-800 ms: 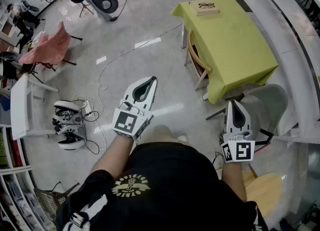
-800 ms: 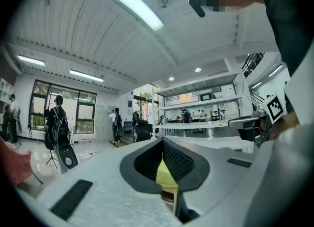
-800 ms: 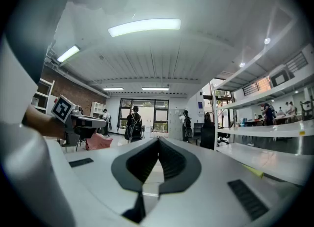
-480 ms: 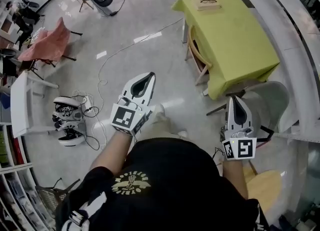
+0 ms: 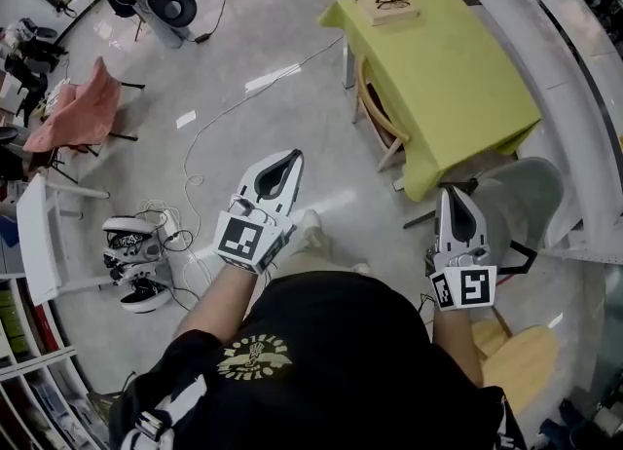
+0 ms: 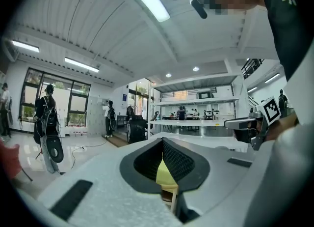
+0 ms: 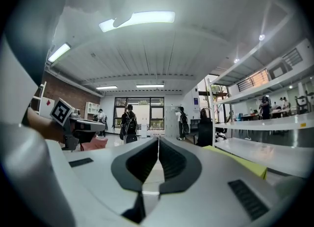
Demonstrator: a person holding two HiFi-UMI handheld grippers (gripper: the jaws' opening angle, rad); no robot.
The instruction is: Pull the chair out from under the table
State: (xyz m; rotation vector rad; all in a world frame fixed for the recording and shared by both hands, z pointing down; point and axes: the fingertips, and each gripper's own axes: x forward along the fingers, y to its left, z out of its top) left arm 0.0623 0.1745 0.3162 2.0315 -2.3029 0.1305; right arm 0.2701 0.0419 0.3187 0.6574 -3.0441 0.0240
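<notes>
On the table, under a yellow-green cloth: a wooden block carrying spectacles at the far end. Along the table's right side: a long white bench. At the table's near right corner: a grey chair, just beside the right gripper. Left of the table, across the floor: a loose cable, then, well apart, a pink-draped chair and shoes.

Chair tucked under the table's left side, curved wooden back showing past the cloth edge, seat covered by the overhang.

Left gripper well apart from the table, off its near left side, aimed toward the chair; jaws together, nothing clamped, a strip of yellow cloth visible beyond them in the left gripper view. Right gripper near the table's near corner; jaws together, nothing clamped.

Against the earlier frames: table and chair shifted slightly left in the head view; one foot now stepped forward toward the table; both pairs of jaws together as before.
</notes>
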